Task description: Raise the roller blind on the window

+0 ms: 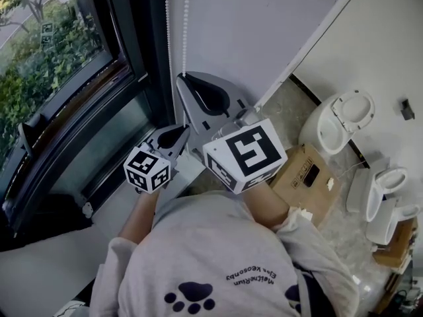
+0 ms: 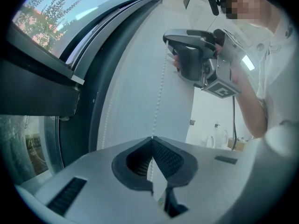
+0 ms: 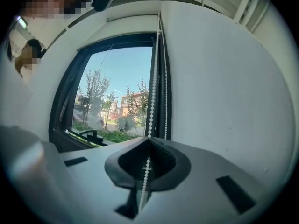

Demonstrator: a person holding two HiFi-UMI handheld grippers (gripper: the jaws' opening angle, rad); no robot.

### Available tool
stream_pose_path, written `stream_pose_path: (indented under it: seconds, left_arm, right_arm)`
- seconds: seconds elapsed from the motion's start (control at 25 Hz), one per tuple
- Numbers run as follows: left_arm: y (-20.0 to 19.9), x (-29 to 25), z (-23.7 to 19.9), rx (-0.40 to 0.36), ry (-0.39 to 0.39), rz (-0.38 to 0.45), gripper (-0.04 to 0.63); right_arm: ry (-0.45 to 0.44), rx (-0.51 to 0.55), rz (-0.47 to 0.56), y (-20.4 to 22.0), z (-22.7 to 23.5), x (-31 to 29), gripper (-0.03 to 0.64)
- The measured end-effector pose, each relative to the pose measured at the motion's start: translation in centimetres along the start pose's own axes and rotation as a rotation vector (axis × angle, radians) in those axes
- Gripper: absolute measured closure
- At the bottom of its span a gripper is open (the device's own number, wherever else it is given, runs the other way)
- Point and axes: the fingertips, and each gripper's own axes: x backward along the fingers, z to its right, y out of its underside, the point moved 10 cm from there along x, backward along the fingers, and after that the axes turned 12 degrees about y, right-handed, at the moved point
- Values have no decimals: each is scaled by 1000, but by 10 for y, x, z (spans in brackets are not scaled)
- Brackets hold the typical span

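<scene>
By window [image 3: 117, 97], bead chain [image 3: 153, 87] within right tongs [image 3: 149, 140]

The bead chain [image 1: 186, 25] hangs in a narrow strip between the dark window frame [image 1: 132, 45] and the white wall [image 1: 264, 25], which hem it in on both sides. Above the right gripper [image 1: 182, 79] the chain runs free, and just below sits the left gripper [image 1: 182, 129]. A cardboard box [image 1: 307, 174] and toilet bowls [image 1: 344, 121] crowd the floor on the right.
</scene>
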Motion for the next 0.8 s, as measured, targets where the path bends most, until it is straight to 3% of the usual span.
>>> stream_pose_path:
  seconds: [0.24,0.48,0.8]
  left_arm:
    - [33,2,-7,79,-19,-22,584]
    - [75,5,-13,129,-43,-105,584]
    - [108,6,-12,135,-79,-175,584]
  right_arm:
    - [6,-4,-61,32,-6,-2,606]
    - [11,-20,-143,76,-11,1,606]
    - [21,-3,-190,112,-16,5,606]
